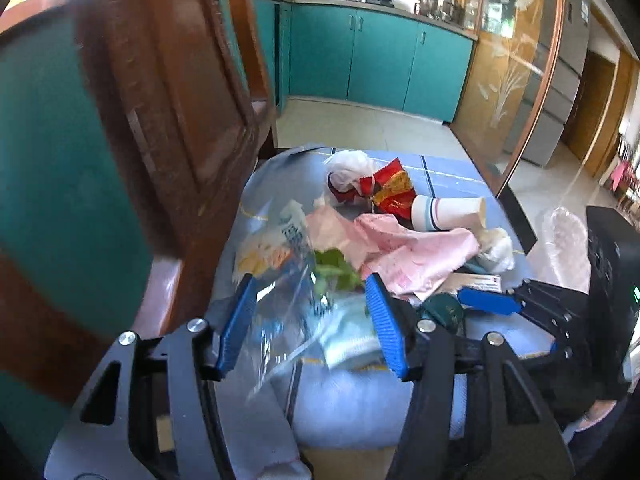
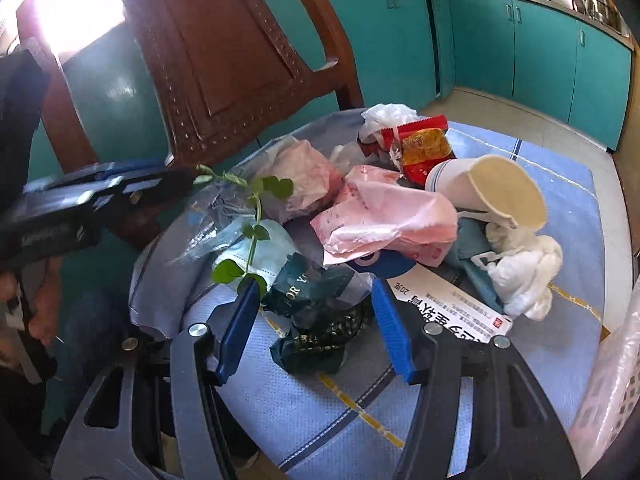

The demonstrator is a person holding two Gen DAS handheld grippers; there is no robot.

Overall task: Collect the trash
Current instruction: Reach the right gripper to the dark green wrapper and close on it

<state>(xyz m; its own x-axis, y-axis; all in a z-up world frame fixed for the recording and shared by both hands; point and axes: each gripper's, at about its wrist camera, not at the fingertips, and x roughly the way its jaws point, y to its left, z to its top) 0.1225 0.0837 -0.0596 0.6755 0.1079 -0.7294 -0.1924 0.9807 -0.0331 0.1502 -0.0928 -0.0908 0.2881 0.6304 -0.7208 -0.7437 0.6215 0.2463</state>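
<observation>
Trash lies piled on a table with a blue cloth [image 2: 320, 408]. My left gripper [image 1: 310, 284] stands open around a clear plastic bag [image 1: 280, 300], a green sprig [image 1: 336, 272] and a light blue face mask [image 1: 348, 340]; no firm pinch shows. In the right wrist view my right gripper [image 2: 316, 286] is open, its blue pads on either side of a crumpled dark green wrapper [image 2: 316, 312]. Behind lie a pink bag [image 2: 384, 220], a tipped paper cup [image 2: 492, 192], a red snack wrapper [image 2: 424, 144] and a white tissue wad [image 2: 524, 268].
A brown wooden chair [image 1: 168, 100] stands close on the table's left side. A white mesh basket [image 2: 612, 380] is at the right edge. A printed paper slip [image 2: 452, 312] lies flat on the cloth. Teal cabinets [image 1: 380, 64] line the far wall.
</observation>
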